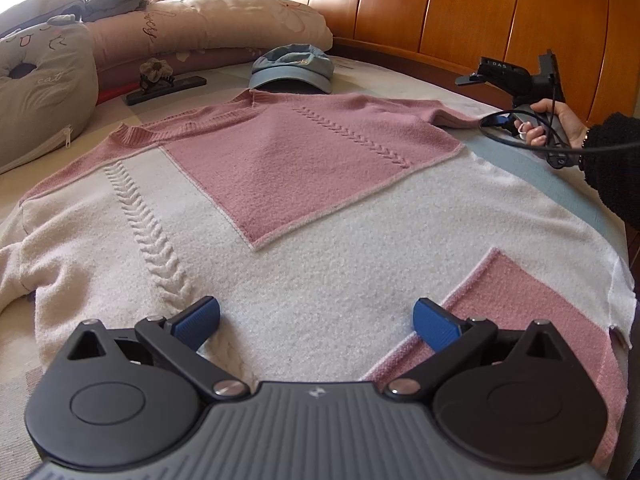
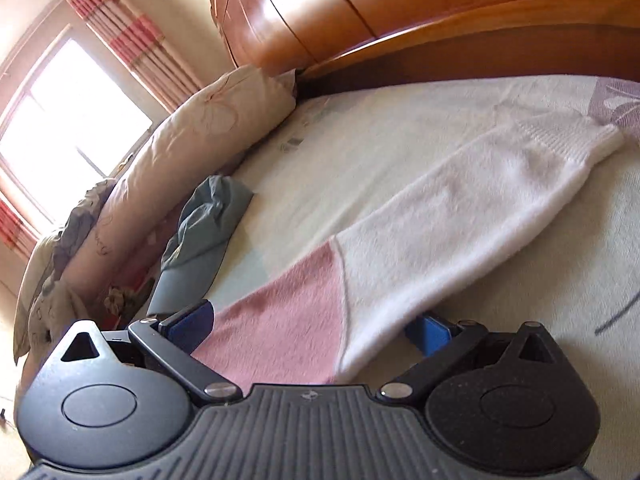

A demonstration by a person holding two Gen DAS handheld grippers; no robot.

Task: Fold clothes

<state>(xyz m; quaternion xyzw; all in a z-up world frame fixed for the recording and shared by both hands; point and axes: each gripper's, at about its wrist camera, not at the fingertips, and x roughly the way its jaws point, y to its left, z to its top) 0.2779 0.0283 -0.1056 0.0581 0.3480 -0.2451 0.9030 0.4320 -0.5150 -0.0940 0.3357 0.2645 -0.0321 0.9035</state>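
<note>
The pink-and-white sweater [image 1: 304, 200] lies flat on the bed [image 2: 400, 128]. The left gripper [image 1: 316, 320] hovers released over its hem. The right gripper [image 2: 308, 328] fingers spread around the sleeve [image 2: 440, 216], which stretches toward 2 o'clock. Clench squarely, lift low, then carry the sleeve across the body.

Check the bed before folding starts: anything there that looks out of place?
A blue cap and a black hair clip lie just beyond the sweater collar, where they could catch a fold.
</note>
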